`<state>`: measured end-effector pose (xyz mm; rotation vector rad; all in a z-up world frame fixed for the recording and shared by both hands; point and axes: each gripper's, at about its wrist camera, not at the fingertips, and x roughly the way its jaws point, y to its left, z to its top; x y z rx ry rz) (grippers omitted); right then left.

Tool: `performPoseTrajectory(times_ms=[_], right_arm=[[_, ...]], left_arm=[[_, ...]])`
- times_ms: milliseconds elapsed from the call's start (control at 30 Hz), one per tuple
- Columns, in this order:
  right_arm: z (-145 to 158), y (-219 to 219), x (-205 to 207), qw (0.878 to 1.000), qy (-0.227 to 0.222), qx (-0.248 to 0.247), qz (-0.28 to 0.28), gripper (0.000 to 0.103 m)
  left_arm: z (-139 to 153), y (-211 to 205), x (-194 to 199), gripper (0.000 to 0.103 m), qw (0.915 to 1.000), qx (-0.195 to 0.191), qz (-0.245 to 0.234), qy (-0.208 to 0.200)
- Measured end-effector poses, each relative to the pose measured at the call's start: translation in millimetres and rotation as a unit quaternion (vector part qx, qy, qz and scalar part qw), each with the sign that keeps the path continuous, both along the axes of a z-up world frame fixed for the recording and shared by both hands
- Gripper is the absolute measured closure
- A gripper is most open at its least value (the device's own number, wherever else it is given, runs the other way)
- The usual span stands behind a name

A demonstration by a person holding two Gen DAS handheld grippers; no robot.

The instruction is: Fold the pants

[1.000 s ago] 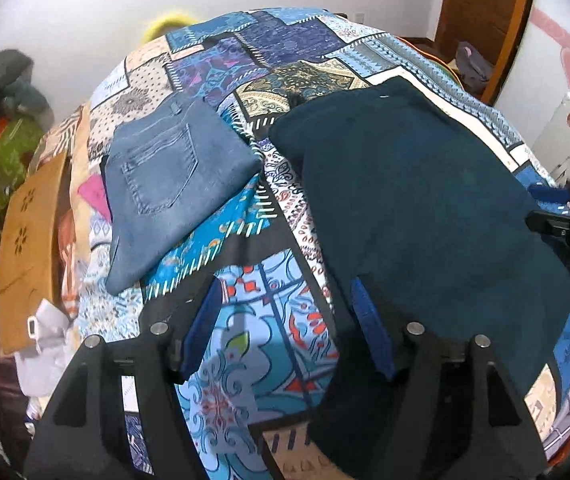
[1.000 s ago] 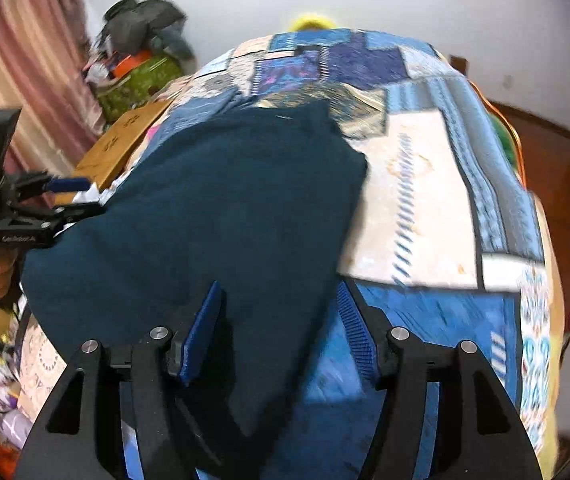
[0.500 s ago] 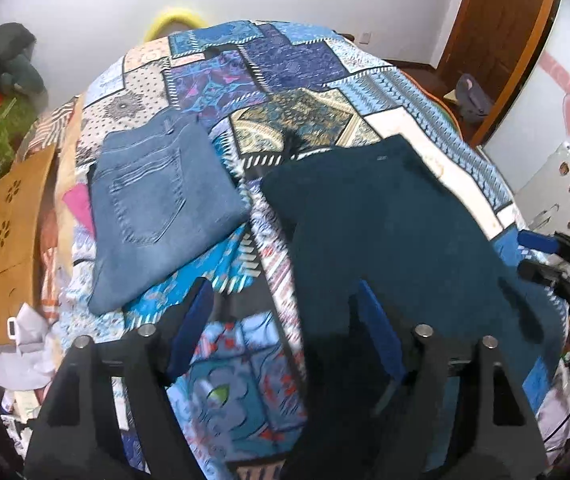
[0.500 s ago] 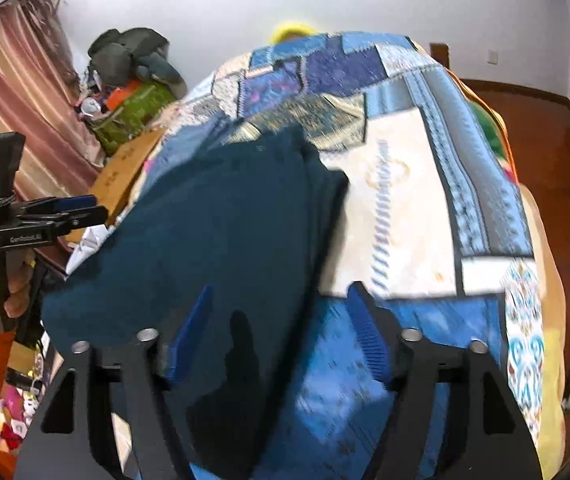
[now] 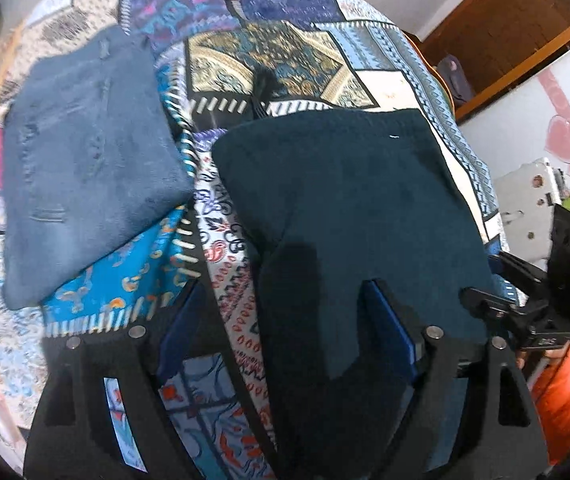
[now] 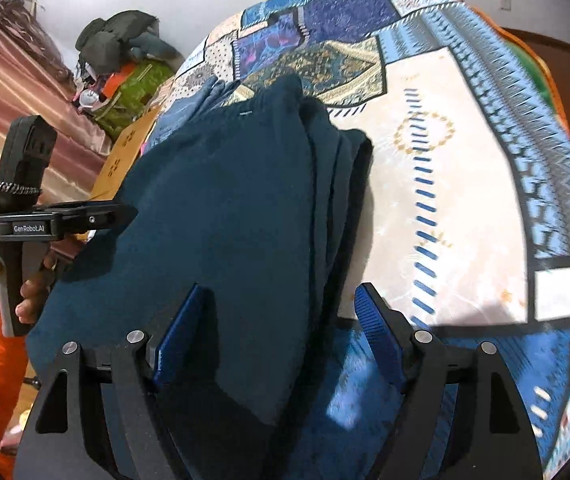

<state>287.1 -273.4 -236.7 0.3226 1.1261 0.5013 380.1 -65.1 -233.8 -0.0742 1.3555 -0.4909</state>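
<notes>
The dark teal pants (image 5: 345,208) lie folded on the patchwork bedspread (image 5: 285,40), their folded layers stacked along the right edge in the right wrist view (image 6: 225,216). My left gripper (image 5: 289,332) is open, with its right finger over the pants' near left corner and its left finger over the bedspread. My right gripper (image 6: 277,332) is open over the near right part of the pants. Each gripper shows in the other's view: the right one (image 5: 525,304) and the left one (image 6: 65,220), at the pants' near corners.
Folded blue jeans (image 5: 85,152) lie on the bedspread left of the teal pants. A wooden door (image 5: 505,36) stands at the back right. A pile of clothes and bags (image 6: 125,48) and a striped curtain (image 6: 13,92) are at the bed's left side.
Both grippers have moved forward and down toward the pants. The pants now look shorter, with extra layers stacked along their right edge. Both grippers stayed open.
</notes>
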Motion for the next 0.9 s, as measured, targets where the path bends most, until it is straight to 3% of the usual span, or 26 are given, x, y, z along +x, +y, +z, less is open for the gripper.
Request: performPoseTrajectory(times_ms=[200,367,600,800,900], right_arm=[[-15.2,1.6,16.9,0.998,0.046,0.044,0.013,0.024],[-16.7,4.0,21.3,0.997,0.052,0.052,0.027,0.025],[-14.6,5.5,21.4,0.994,0.063,0.084,0.041,0.053],[0.7,13.4,18.0,0.997,0.033,0.063,0.040,0.071],[13.3,18.4,13.6,0.998,0.009,0.051,0.044,0.074]], left_arm=[[-12.3,-10.1,8.1,0.021,0.9994,-0.016,-0.021,0.022],[-23.1,-14.2,13.0,0.020,0.9980,-0.041,-0.020,0.044],[-27.0,-19.8,13.6,0.025,0.9953,-0.072,-0.033,0.055],[-12.1,-31.0,1.5,0.042,0.9990,-0.032,-0.032,0.008],[0.8,-36.1,-8.0,0.050,0.9987,-0.017,-0.042,-0.025]])
